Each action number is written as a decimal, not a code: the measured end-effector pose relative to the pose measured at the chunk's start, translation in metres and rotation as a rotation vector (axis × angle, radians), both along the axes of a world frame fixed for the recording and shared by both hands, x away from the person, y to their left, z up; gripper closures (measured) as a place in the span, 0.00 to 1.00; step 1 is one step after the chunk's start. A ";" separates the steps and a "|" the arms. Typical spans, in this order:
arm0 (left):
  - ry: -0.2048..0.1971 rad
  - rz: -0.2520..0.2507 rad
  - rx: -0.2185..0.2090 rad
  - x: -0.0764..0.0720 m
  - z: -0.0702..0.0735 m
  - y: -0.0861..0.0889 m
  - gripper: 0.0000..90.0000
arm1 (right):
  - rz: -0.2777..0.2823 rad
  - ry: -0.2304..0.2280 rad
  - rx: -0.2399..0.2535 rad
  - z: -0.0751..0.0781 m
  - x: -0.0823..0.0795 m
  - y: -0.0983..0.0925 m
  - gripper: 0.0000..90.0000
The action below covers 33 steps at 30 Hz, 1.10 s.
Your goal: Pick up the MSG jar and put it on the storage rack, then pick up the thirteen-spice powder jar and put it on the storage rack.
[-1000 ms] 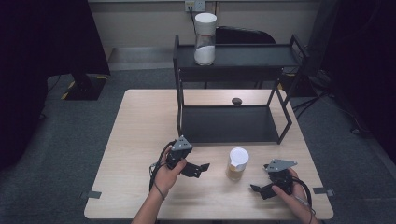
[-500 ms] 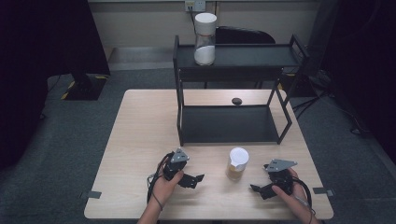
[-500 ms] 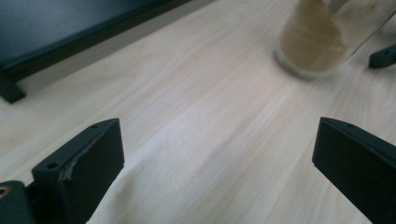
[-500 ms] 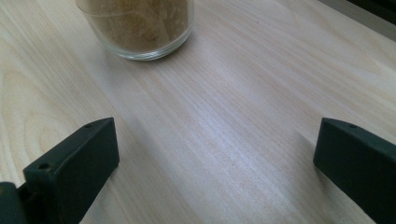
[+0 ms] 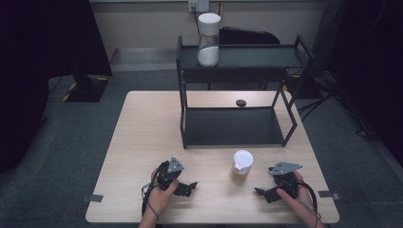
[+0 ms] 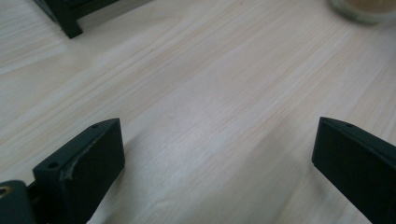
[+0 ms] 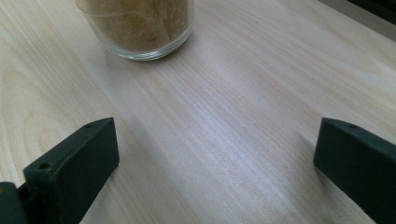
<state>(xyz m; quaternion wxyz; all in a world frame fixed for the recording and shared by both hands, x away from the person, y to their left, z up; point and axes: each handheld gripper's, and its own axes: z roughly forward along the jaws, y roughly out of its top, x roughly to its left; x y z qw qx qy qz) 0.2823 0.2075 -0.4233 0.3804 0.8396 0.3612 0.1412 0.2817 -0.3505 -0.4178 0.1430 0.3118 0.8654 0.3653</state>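
High view: jar [image 5: 241,166] stands upright on the table [image 5: 142,137] between the left gripper [image 5: 186,189] and right gripper [image 5: 264,193], apart from both. Both jaws gape wide, empty. Risk: a sideways nudge could topple the tall jar.

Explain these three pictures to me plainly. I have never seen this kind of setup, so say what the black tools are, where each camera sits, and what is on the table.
A person sits at a wooden table and holds a hand tool with two-jaw tongs in each hand: the left tongs and the right tongs.

The wide picture comes from a camera above the table. The two close pictures come from small cameras riding on each tool, looking out between its own black jaws.

Both tongs are open and hold nothing.

Between them stands a small jar of tan powder with a white lid. Behind it is a black two-level rack, with a taller white-lidded jar on its top shelf.
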 end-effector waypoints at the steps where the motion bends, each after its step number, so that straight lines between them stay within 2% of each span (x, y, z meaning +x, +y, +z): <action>1: -0.004 -0.004 0.010 -0.001 0.000 -0.001 0.02 | 0.000 0.000 0.000 0.000 0.000 0.000 0.00; 2: -0.013 -0.011 0.031 -0.002 0.001 -0.003 0.02 | 0.000 0.000 0.000 0.000 0.000 0.000 0.00; 4: -0.018 -0.010 0.040 -0.003 0.001 -0.004 0.02 | 0.000 0.000 0.000 0.000 0.000 0.000 0.00; 33: -0.014 -0.014 0.039 -0.001 0.001 -0.004 0.00 | 0.000 0.001 -0.001 0.000 0.000 0.000 0.00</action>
